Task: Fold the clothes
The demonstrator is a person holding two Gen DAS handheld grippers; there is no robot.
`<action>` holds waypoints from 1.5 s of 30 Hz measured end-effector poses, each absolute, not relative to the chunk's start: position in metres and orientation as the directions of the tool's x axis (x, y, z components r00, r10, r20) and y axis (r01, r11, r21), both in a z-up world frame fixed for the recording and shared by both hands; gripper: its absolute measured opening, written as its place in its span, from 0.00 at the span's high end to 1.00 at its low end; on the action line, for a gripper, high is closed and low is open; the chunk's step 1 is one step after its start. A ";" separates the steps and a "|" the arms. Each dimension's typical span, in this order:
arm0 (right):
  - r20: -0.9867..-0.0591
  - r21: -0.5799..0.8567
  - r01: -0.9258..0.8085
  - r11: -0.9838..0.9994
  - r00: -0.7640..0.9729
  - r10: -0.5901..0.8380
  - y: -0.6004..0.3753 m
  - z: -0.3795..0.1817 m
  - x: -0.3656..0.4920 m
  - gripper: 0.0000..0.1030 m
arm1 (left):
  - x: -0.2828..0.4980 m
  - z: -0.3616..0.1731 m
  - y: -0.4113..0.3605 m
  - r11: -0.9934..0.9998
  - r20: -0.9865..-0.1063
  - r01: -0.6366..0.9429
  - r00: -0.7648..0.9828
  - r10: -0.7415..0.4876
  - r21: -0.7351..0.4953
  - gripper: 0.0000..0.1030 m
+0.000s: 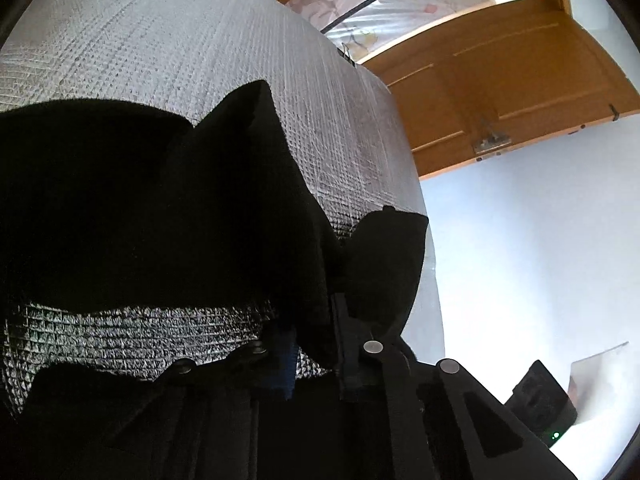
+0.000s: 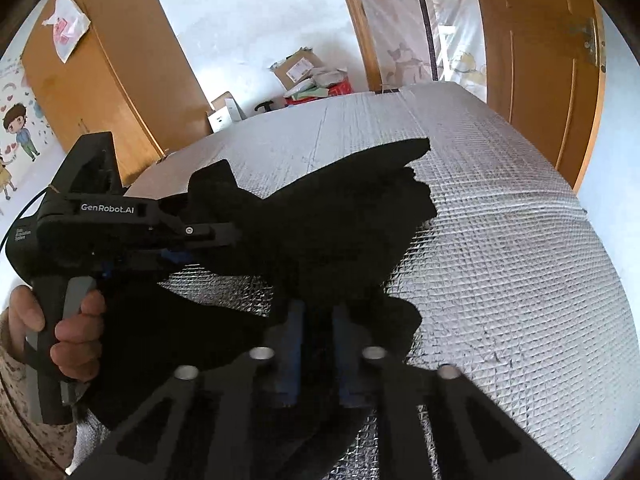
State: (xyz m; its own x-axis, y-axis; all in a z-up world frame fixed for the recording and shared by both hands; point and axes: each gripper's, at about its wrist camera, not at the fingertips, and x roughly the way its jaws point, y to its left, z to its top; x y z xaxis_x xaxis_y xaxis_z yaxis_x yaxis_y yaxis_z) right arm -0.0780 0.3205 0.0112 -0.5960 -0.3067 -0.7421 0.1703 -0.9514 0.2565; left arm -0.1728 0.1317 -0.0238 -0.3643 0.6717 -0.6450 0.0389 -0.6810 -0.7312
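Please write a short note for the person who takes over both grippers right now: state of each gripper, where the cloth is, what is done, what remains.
Left gripper: shut on the black garment, at its left edge.
Right gripper: shut on the same garment, at its near edge.
The garment is held partly lifted over the silver quilted mat; its far part seems to rest on the mat.
Done: both edges gripped. No finished fold is visible.
Left: carry the held edges over, lay them flat, release.
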 end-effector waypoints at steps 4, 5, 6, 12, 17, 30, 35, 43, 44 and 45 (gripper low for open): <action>-0.733 0.259 0.137 -0.956 -0.618 -0.286 0.329 0.016 -0.074 0.96 | -0.178 -0.022 0.131 -0.674 -0.636 0.042 -0.376 0.674 -0.738 0.91; -0.727 0.264 0.125 -0.956 -0.625 -0.282 0.333 0.017 -0.070 0.96 | -0.180 -0.021 0.130 -0.668 -0.631 0.045 -0.382 0.676 -0.743 0.91; -0.724 0.268 0.110 -0.957 -0.633 -0.275 0.338 0.017 -0.066 0.96 | -0.181 -0.019 0.128 -0.663 -0.625 0.048 -0.393 0.674 -0.747 0.91; -0.723 0.256 0.014 -0.967 -0.661 -0.201 0.366 0.019 -0.047 0.96 | -0.194 -0.010 0.125 -0.665 -0.618 0.056 -0.435 0.655 -0.745 0.93; -0.729 0.255 -0.044 -0.966 -0.665 -0.162 0.381 0.017 -0.035 0.96 | -0.201 -0.007 0.128 -0.667 -0.616 0.057 -0.448 0.648 -0.743 0.93; -0.752 0.250 -0.153 -0.956 -0.652 -0.092 0.401 0.007 -0.016 0.96 | -0.217 0.006 0.137 -0.669 -0.605 0.066 -0.498 0.621 -0.740 0.93; -0.760 0.242 -0.167 -0.956 -0.645 -0.080 0.401 0.005 -0.016 0.96 | -0.195 0.013 0.117 -0.663 -0.592 0.089 -0.548 0.590 -0.743 0.93; -0.765 0.217 -0.211 -0.953 -0.644 -0.032 0.404 -0.002 -0.019 0.96 | -0.205 0.011 0.068 -0.667 -0.587 0.130 -0.614 0.527 -0.734 0.97; -0.768 0.218 -0.224 -0.950 -0.640 -0.025 0.407 -0.004 -0.019 0.96 | -0.208 0.011 0.071 -0.672 -0.594 0.120 -0.596 0.540 -0.731 0.97; -0.772 0.219 -0.238 -0.946 -0.636 -0.019 0.410 -0.006 -0.019 0.96 | -0.211 0.013 0.075 -0.673 -0.596 0.112 -0.584 0.551 -0.731 0.97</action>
State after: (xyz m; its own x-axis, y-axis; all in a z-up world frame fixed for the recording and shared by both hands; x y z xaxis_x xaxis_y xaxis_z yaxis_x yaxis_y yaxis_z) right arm -0.0195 0.4099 -0.0057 -0.6356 -0.0187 -0.7718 -0.2380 -0.9463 0.2190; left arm -0.2108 0.0752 0.0127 -0.5843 0.5506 -0.5962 0.1124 -0.6726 -0.7314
